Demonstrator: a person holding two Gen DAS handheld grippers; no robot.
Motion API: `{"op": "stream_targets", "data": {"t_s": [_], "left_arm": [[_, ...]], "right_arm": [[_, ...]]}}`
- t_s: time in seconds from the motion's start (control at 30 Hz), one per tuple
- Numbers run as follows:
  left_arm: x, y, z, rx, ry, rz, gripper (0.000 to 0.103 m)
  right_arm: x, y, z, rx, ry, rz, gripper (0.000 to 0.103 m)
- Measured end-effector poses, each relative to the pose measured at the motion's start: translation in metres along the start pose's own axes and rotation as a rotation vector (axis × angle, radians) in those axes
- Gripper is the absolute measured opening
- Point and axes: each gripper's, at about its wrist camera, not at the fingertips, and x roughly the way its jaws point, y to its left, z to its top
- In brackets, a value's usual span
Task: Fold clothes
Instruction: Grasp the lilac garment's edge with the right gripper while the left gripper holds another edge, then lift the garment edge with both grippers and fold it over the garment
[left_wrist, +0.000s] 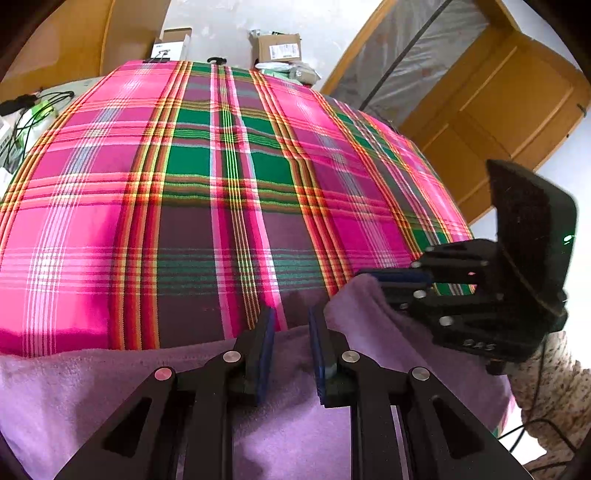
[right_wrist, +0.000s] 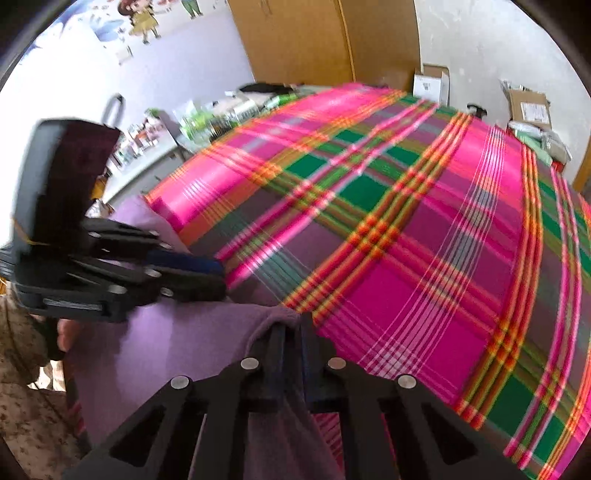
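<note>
— Lilac fleece is what I have under both cameras: the purple garment (left_wrist: 258, 424) lies along the near edge of the worktop (left_wrist: 229, 192), which is covered by a pink and green plaid cloth.

— And your left tongs (left_wrist: 291, 350)?

— They stand partly apart over the garment's far hem. Fleece lies below the gap, and I cannot tell whether the pads press on any of it.

— The right tongs (right_wrist: 293, 332)?

— Closed on a raised fold of the garment near the worktop's near right corner; my right view shows fleece bunched between the blue pads.

— Anything else?

— Cardboard boxes (left_wrist: 279, 48) at the far edge, and a speckled sleeve (left_wrist: 546, 387) behind the right tongs.
</note>
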Motion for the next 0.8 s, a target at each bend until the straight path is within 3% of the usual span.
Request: {"op": "stream_targets", "data": {"t_s": [0.2,0.4,0.5,0.8], "left_arm": [[0.000,-0.010,0.006,0.017,-0.015,-0.021,0.020],[0.006,-0.029,0.008,0.080,-0.001,-0.025,0.020],[0.014,-0.034,0.012,0.098,0.024,-0.021,0.020],[0.025,-0.038,0.011,0.114,0.055,-0.036,0.020]], "right_arm": [[-0.001,-0.007,0.001,0.007,-0.018,0.005,0.009],[-0.021,-0.022,-0.001,0.079,-0.047,0.039,0.023],[-0.036,-0.025,-0.006,0.093,-0.073,-0.023,0.023],[-0.090,-0.055,-0.057,0.225,-0.126,-0.055,0.023]]}}
